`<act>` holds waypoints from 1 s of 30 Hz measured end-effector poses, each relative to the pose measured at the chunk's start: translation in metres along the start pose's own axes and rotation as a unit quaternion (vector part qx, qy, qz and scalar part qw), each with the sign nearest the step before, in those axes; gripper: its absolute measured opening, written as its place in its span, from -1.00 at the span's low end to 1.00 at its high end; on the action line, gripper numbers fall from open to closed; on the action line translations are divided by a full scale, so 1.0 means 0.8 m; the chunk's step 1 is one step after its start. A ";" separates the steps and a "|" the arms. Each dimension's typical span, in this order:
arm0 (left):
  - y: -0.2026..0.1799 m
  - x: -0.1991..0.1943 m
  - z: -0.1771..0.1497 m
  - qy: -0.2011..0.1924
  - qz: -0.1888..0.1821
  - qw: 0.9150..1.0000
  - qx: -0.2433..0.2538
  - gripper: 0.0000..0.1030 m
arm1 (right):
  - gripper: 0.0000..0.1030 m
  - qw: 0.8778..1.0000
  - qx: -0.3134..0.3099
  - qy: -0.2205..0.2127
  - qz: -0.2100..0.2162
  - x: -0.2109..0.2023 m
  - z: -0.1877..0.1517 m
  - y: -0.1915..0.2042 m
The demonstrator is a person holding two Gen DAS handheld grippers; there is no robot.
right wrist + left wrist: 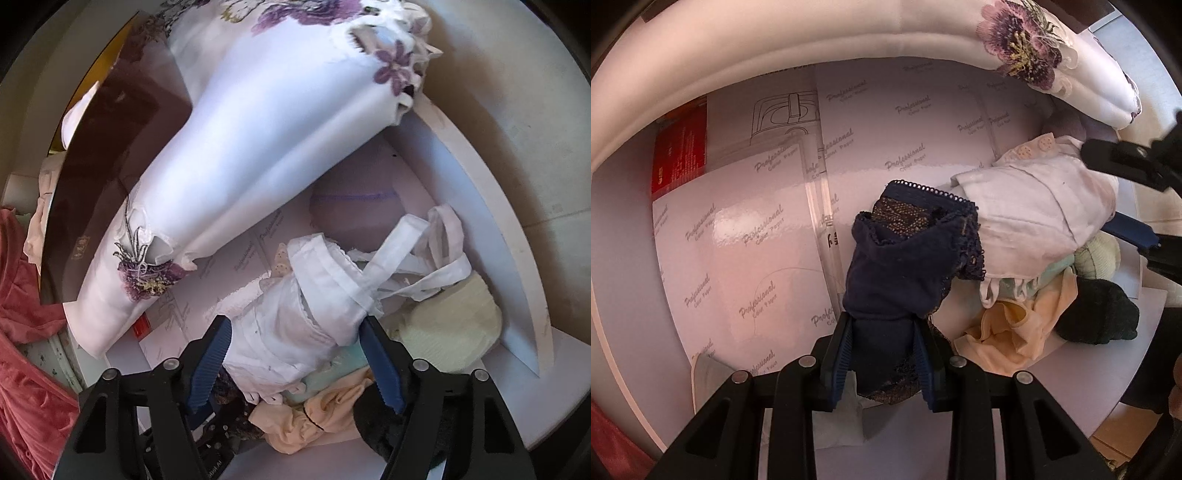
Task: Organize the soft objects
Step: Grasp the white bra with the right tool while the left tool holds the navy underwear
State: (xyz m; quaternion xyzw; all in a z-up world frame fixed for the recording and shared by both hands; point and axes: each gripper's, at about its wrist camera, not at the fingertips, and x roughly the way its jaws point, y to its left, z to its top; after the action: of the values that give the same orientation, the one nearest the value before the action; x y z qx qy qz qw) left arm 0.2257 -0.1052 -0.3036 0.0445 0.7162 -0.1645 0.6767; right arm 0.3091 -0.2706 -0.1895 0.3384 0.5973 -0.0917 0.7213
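left gripper (884, 354): we're pinching the navy lace-trimmed underwear (905, 266), jaws nearly closed
right gripper (295, 358): we're straddling the white cotton garment (295, 314), jaws wide

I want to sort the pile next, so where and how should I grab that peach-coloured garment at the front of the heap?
Grip the peach garment at its raised, bunched fold nearest the camera. It lies loose at the pile's front edge with bare surface before it, so coming from above and the near side looks best. Its far end tucks under the white garment and beside the dark sock, so avoid those sides.
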 end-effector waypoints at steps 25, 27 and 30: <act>0.014 0.008 0.001 0.003 -0.012 1.000 -0.015 -0.39 | -0.36 0.984 -0.164 -0.016 -0.065 -0.035 -0.005 0.072; 0.016 0.009 0.001 0.002 -0.012 1.000 -0.014 -0.39 | -0.36 0.979 -0.192 -0.024 -0.065 -0.051 -0.015 0.082; 0.017 0.010 0.000 0.001 -0.012 1.000 -0.015 -0.39 | -0.36 0.972 -0.224 -0.042 -0.050 -0.079 -0.028 0.094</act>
State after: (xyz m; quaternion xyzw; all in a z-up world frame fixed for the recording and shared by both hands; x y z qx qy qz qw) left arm 0.2285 -0.0938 -0.3135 0.0264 0.7199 -0.1618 0.6744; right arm 0.3144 -0.2175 -0.1040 0.1336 0.5883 -0.0052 0.7975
